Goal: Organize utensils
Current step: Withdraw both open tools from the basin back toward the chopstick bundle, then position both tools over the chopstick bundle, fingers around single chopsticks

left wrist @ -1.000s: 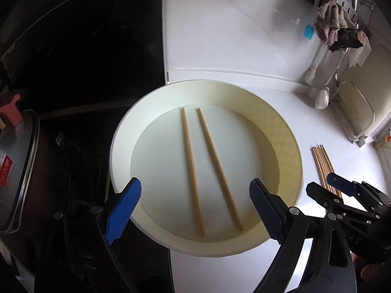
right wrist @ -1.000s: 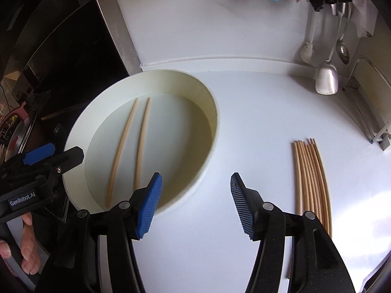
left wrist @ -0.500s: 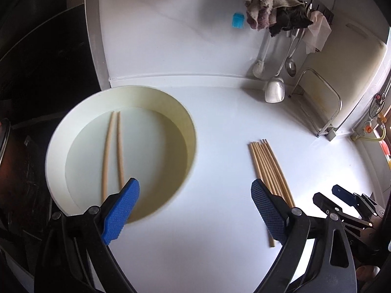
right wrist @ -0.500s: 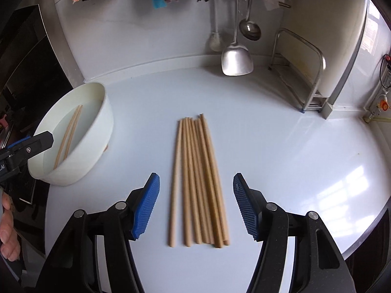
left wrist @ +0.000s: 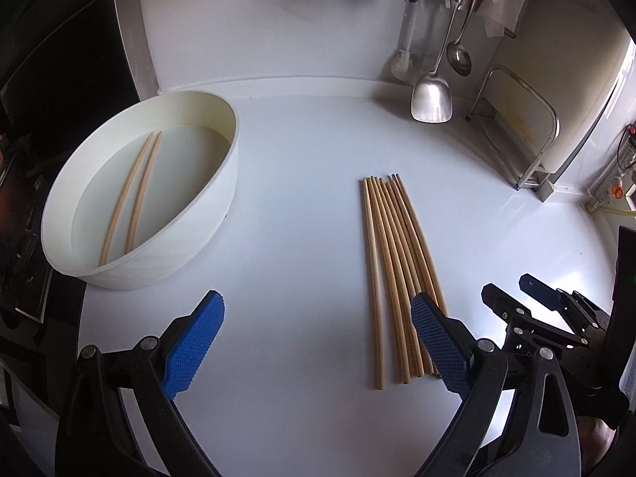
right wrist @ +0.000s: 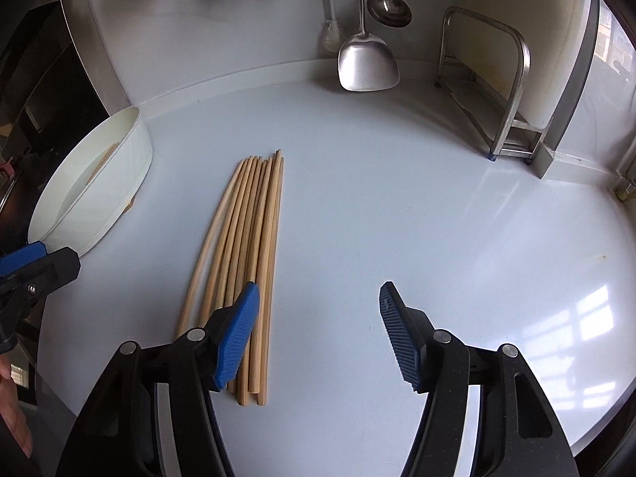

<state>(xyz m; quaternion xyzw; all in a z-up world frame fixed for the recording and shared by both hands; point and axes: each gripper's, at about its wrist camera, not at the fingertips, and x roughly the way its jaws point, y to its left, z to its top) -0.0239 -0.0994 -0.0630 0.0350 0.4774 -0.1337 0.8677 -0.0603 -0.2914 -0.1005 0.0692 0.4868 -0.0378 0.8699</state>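
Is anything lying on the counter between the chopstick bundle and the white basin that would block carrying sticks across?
Nothing visible does. The counter between the chopstick bundle and the white basin is bare in both views, and both tools are open and empty.

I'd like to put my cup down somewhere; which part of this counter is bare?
Bare counter lies between the chopstick bundle and the steel rack, and between the bundle and the white basin. The back corner under the hanging spatula is crowded.

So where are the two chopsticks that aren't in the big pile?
In the left wrist view, the two chopsticks lie side by side inside the white bowl on the left of the counter, away from the pile of chopsticks at its middle.
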